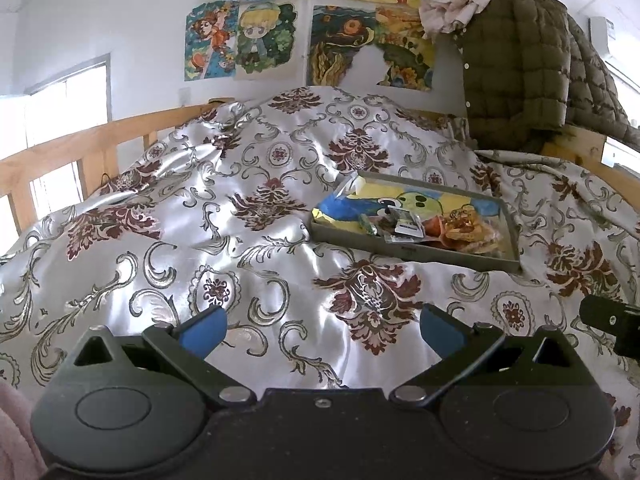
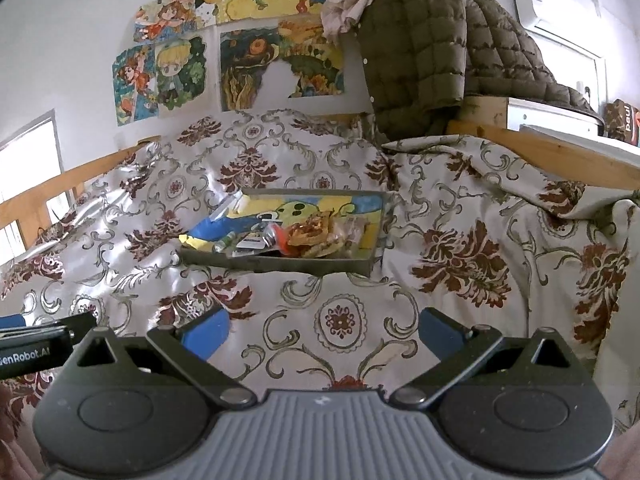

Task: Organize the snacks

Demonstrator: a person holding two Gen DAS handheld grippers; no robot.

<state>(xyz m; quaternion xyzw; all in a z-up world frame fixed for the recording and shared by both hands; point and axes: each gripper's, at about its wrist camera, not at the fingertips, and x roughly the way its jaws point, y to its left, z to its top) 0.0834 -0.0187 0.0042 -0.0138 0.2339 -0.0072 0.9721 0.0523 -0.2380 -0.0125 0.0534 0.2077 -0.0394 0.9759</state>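
Snacks (image 1: 436,228) sit piled in a shallow grey tray (image 1: 404,250) on the bed's satin floral bedspread (image 1: 248,184), ahead of both pairs of fingers, nothing touching them. Tray floor has a cartoon picture; wrappers bunch at its near-right end: orange-brown packets, a small silver sachet (image 1: 406,227), a green piece. Left gripper (image 1: 322,330): blue-padded fingers spread wide, empty, hovering over bedspread; tray is ahead and right of them. Right gripper (image 2: 324,332): fingers also spread wide, empty; tray is straight ahead, slightly left. Olive quilted jacket (image 2: 424,40) hangs beyond the tray, right of it.
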